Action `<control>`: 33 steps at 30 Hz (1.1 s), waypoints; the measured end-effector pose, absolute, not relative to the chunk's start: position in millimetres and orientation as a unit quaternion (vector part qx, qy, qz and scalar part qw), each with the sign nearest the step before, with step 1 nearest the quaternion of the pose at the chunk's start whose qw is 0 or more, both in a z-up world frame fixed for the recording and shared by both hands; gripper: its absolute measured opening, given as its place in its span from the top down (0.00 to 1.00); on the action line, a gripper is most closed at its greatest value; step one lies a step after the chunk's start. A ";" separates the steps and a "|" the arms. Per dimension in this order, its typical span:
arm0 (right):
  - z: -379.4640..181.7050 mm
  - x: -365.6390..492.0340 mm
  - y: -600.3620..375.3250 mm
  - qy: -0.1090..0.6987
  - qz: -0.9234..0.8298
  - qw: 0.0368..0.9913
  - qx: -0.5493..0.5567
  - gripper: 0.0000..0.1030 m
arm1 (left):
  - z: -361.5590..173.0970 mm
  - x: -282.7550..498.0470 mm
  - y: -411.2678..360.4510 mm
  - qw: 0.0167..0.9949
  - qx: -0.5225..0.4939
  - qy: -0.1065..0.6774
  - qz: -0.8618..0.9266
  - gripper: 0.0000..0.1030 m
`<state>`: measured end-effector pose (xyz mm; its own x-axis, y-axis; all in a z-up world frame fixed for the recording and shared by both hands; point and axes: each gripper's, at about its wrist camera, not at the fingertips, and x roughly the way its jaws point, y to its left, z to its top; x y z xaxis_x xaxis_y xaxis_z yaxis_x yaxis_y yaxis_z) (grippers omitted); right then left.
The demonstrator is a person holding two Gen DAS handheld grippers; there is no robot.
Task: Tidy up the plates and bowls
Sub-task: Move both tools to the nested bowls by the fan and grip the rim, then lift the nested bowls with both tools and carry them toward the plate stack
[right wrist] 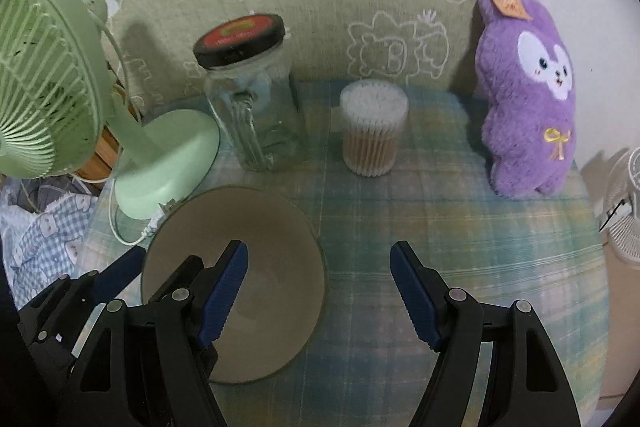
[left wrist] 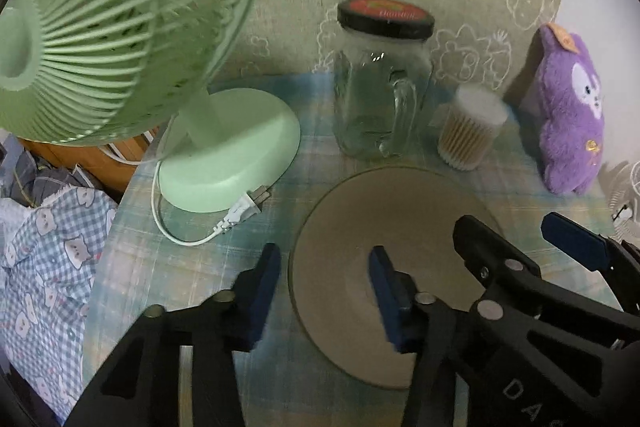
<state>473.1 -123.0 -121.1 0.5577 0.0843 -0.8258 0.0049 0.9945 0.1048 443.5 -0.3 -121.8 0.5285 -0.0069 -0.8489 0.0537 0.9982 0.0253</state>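
Beige bowl point(left wrist: 384, 227) sits unlifted on the tabletop point(right wrist: 460, 247) (nothing organized yet), left gripper point(left wrist: 324, 291) part-open astride its near-left rim, right gripper point(right wrist: 320, 291) wide, empty.

Left hand-held gripper point(left wrist: 326, 277) pitched steeply down, jaws partway apart, pads pressing nothing. Right hand-held gripper point(right wrist: 320, 291) just beside it, same downward tilt, jaws spread wider, nothing gripped.
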 end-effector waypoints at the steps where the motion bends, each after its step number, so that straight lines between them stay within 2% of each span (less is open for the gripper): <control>1: -124.1 475.2 -123.3 0.472 0.023 0.880 0.050 0.34 | -125.4 446.2 -0.2 0.872 0.022 0.489 -0.018 0.62; 3: -129.3 479.2 -123.8 0.479 0.023 0.876 0.054 0.39 | -130.0 449.9 -0.4 0.870 0.020 0.492 -0.015 0.64; 4: -132.3 481.1 -124.3 0.482 0.025 0.874 0.058 0.46 | -131.4 450.9 -0.7 0.870 0.020 0.493 -0.014 0.65; 8: -138.2 484.1 -122.5 0.488 0.030 0.870 0.063 0.64 | -135.6 453.9 -1.6 0.869 0.031 0.493 -0.011 0.69; 9: -139.1 484.9 -121.5 0.489 0.031 0.870 0.061 0.72 | -136.6 454.5 -1.1 0.869 0.031 0.494 -0.010 0.69; 10: -139.5 485.6 -119.6 0.489 0.033 0.870 0.058 0.75 | -137.3 455.1 -0.6 0.869 0.032 0.495 -0.010 0.71; 15: -140.4 487.1 -116.2 0.489 0.019 0.871 0.050 0.77 | -141.1 457.8 2.6 0.868 0.036 0.495 -0.003 0.78; 33: -125.0 447.1 -116.6 0.497 -0.004 0.866 0.056 0.77 | -129.5 427.2 5.4 0.861 0.025 0.507 -0.028 0.79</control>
<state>447.1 -116.6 -125.0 0.5063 0.0486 -0.8610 0.0620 0.9938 0.0925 427.2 5.4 -129.5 0.4842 -0.0231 -0.8746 0.0744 0.9971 0.0149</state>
